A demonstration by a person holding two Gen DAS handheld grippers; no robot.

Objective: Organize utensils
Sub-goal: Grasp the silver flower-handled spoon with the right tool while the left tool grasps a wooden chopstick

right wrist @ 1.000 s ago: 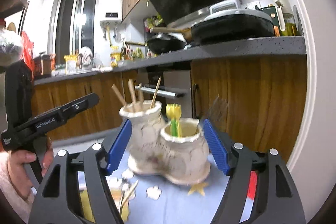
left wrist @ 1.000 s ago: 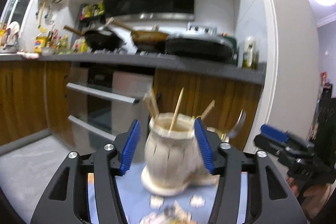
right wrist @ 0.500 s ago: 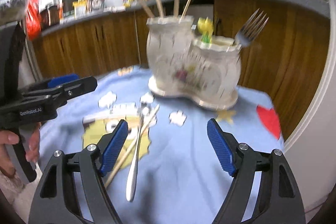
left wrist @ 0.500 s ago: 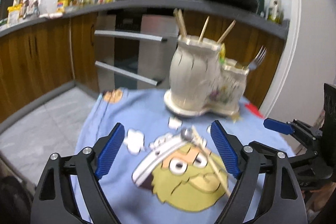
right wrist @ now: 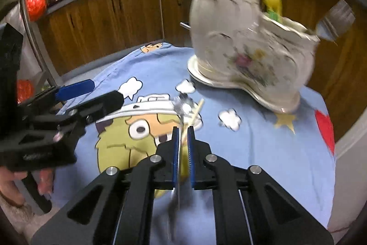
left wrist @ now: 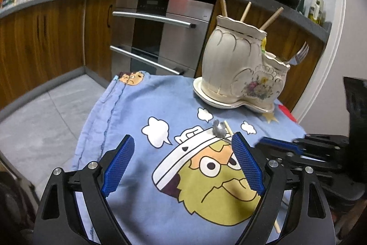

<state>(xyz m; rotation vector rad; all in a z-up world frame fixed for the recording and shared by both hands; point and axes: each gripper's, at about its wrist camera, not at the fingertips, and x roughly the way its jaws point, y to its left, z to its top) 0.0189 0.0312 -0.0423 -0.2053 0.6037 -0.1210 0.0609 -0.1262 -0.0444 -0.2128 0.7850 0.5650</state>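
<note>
Right gripper (right wrist: 182,148) has closed, pinching chopstick (right wrist: 193,115) and spoon (right wrist: 182,105); left gripper (left wrist: 181,164) spread; ceramic holder (left wrist: 240,75) at one o'clock.

No lettering reads clearly anywhere — every label is too blurred.

Left wrist view: taken from low over the near left of the bench (left wrist: 137,102), aimed forward along the left claw (left wrist: 181,160) toward the ceramic holder (left wrist: 238,75), seen at middle range.
Right wrist view: taken from the near right, close above the cloth, angled forward and slightly left; the holder (right wrist: 247,49) is seen nearer and blurred.
Shared: the cartoon cloth (right wrist: 252,148), the holder, the kitchen cabinets, and each opposite claw at the frame edge.
</note>
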